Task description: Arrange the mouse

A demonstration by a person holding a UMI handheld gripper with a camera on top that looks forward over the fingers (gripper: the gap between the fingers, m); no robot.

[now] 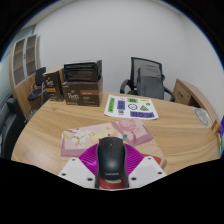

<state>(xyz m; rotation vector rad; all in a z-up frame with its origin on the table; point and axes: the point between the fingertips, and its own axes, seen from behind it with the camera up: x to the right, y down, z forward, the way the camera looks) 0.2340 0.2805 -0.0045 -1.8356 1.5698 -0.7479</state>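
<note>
A black computer mouse point(110, 158) sits between my two fingers, its front end pointing away from me. My gripper point(111, 172) is shut on it: the magenta pads point(88, 160) press against both of its sides. The mouse is held above the near part of a wooden table point(170, 135). Just beyond it on the table lies a pink patterned mouse mat point(90, 137), partly hidden by the mouse.
A colourful printed sheet point(132, 108) lies further back on the table. Dark boxes point(80, 88) stand at the back left. A grey office chair point(146, 80) is behind the table. A small object point(203, 117) sits near the right edge.
</note>
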